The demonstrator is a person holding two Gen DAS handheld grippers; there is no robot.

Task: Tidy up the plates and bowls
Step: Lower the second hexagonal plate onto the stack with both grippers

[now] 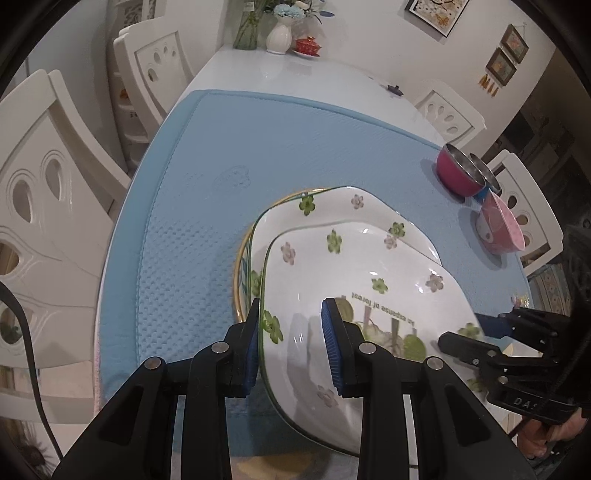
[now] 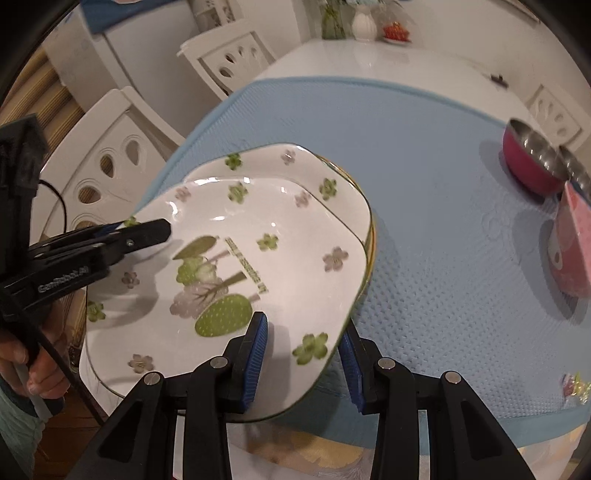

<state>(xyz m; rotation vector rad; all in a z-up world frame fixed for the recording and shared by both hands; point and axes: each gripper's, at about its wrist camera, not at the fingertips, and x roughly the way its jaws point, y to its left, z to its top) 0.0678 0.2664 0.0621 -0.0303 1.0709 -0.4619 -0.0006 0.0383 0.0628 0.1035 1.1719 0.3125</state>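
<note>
A white square plate with green and pink flowers (image 1: 351,266) (image 2: 295,236) is held tilted just above a stack on the blue mat. My left gripper (image 1: 291,347) is shut on its near-left rim, one blue pad on each side of the edge. On the near-right rim my right gripper (image 2: 303,362) is shut the same way. Each gripper shows in the other's view: the right gripper (image 1: 480,343) and the left gripper (image 2: 140,236). Beneath lies a matching floral plate (image 1: 332,206) (image 2: 266,155) on a yellow-rimmed plate (image 1: 238,266) (image 2: 373,229).
At the mat's right edge stand a magenta steel-lined bowl (image 1: 458,173) (image 2: 532,162), a blue one behind it (image 1: 487,184) and a tipped pink bowl (image 1: 502,229) (image 2: 576,251). The blue mat (image 1: 258,147) covers a white table; vases (image 1: 279,35) stand at its far end. White chairs (image 1: 48,177) surround it.
</note>
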